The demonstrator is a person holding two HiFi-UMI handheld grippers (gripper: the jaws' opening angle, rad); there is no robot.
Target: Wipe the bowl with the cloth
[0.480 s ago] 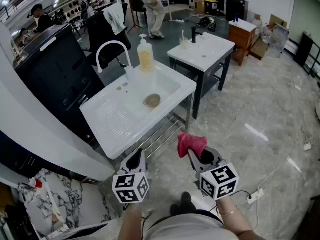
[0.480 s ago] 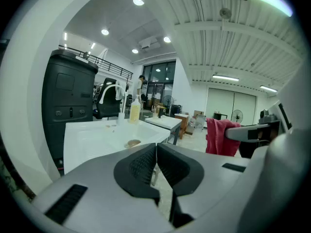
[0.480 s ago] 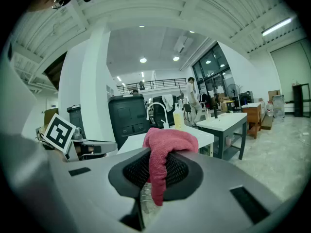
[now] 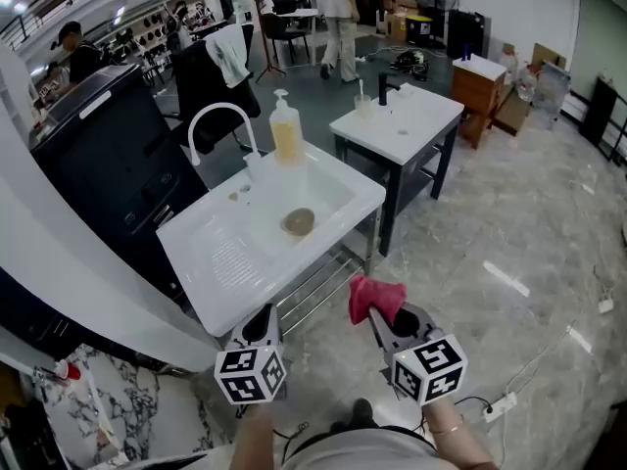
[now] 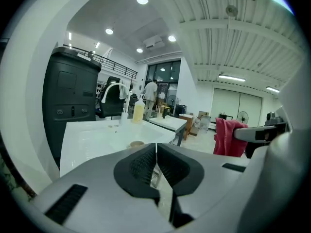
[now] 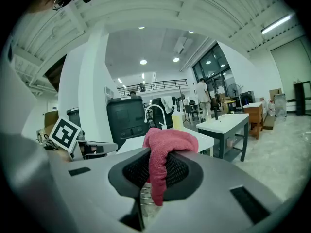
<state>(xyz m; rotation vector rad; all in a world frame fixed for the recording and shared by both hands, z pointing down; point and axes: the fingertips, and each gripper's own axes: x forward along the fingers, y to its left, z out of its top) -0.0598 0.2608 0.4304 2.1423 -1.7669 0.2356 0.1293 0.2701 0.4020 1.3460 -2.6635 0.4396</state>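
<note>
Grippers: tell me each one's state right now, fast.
Left gripper: shut, nothing between its jaws.
Right gripper: shut on the red cloth.

My left gripper point(image 4: 263, 317) and right gripper point(image 4: 388, 321) are grey moulded shells with black ribbed fingers point(image 5: 141, 166). Each carries a white cube point(image 4: 250, 373) printed with black square markers. I wear a pale shirt point(image 4: 362, 450) and a thin bracelet point(image 4: 446, 426).
</note>
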